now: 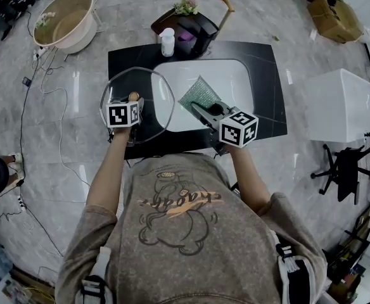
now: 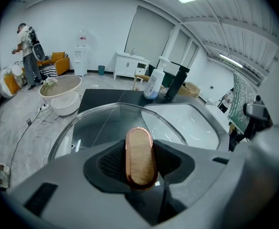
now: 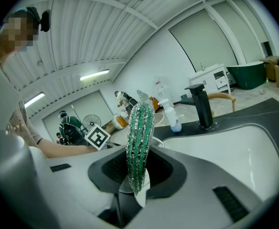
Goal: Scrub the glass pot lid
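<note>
Left gripper (image 2: 139, 152) jaws clamp clear glass pot lid (image 2: 101, 124) by wooden knob (image 2: 140, 160); right gripper (image 3: 137, 171) jaws pinch green glittery cloth (image 3: 139, 130): hold lid steady, rub firmly.

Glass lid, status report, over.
Left gripper shut on the wooden knob, glass lid held at the sink's left edge. Right gripper shut on the green scrub pad, not touching the lid. Nothing between them.

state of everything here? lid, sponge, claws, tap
clear glass pot lid with wooden knob: held by its knob
left claw: shut on the knob
green glittery scrubbing sponge: clamped, apart from lid
right claw: shut on the sponge
black tap: no water running
white sink basin: looks empty
white pump bottle: upright
</note>
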Tool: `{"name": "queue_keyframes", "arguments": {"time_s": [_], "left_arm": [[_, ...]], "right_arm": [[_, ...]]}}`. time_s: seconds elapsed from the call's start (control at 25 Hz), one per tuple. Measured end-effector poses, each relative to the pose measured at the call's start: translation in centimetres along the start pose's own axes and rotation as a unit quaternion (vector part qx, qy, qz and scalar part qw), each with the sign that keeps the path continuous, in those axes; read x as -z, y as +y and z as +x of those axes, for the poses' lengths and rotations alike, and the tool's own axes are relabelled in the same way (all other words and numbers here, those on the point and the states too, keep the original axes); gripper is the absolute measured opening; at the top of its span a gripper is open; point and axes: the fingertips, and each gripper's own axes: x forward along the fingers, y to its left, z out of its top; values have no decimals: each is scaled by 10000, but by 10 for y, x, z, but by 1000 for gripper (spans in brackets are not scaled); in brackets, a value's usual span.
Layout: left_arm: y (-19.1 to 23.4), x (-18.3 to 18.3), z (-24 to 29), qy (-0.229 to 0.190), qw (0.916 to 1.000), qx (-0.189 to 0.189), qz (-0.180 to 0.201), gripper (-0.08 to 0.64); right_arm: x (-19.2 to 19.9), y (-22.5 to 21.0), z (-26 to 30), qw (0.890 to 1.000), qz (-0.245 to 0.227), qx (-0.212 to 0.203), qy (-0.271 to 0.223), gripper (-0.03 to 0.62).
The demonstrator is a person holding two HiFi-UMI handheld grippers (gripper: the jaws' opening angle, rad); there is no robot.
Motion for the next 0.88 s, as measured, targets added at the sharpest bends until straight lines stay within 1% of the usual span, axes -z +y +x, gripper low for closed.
{"name": "queue_keyframes", "arguments": {"time_s": [0.32, 0.44, 0.52, 0.6, 0.72, 0.88], "left_arm": [[-3, -1, 2, 93, 9997, -115, 171, 178], [-4, -8, -4, -18, 9999, -91, 145, 183], [-4, -15, -8, -161, 9998, -75, 87, 183], [-7, -30, -18, -380, 9992, -60, 105, 183], [-20, -58, -43, -784, 9966, 34, 263, 183], [-35, -88, -83, -1329, 9896, 137, 526, 183]], "right_arm": [[-2, 1, -3, 10000, 5, -20, -23, 94], [-2, 3, -3, 10000, -14, -44, -23, 95], [-3, 4, -2, 10000, -25, -69, -21, 94], [-4, 6, 0, 9999, -40, -106, -16, 94], [-5, 11, 3, 9998, -97, -165, -2, 95], [-9, 19, 9, 9994, -231, -249, 29, 95]]}}
